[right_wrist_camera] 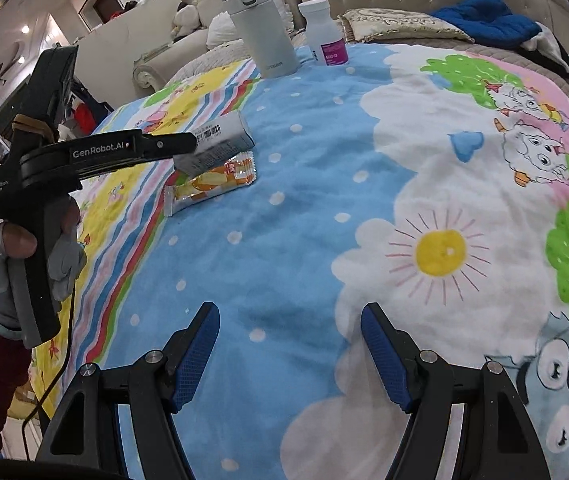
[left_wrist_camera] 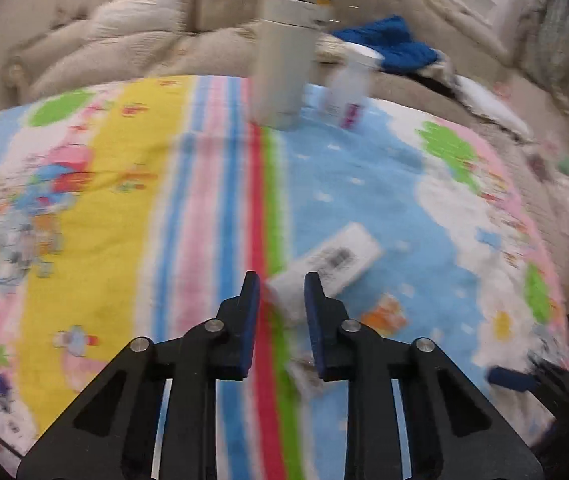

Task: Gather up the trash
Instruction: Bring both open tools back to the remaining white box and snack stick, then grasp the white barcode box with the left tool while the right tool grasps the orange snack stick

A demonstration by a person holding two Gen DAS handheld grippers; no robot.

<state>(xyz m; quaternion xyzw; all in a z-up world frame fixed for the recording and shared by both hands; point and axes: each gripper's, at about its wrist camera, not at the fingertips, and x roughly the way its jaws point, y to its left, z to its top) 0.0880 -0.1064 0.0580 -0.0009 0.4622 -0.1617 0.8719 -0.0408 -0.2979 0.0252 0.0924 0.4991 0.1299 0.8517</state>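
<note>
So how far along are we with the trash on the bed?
Done: nothing I can confirm; no bin or bag is in view. In hand: the left gripper is shut on the white barcoded box. Left: the orange snack wrapper lies on the blanket just beneath that box, and the right gripper is open and empty. The flask and pill bottle stand upright further back, probably not trash.

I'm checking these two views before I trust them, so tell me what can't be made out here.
- Left wrist view: motion blur smears the white box, so its print is unreadable.
- Left wrist view: the snack wrapper is hidden behind the left gripper and box.
- Right wrist view: the left gripper's fingers are side-on against the box, so the grip itself is hidden.
- Right wrist view: the pill bottle label is too small to read.
</note>
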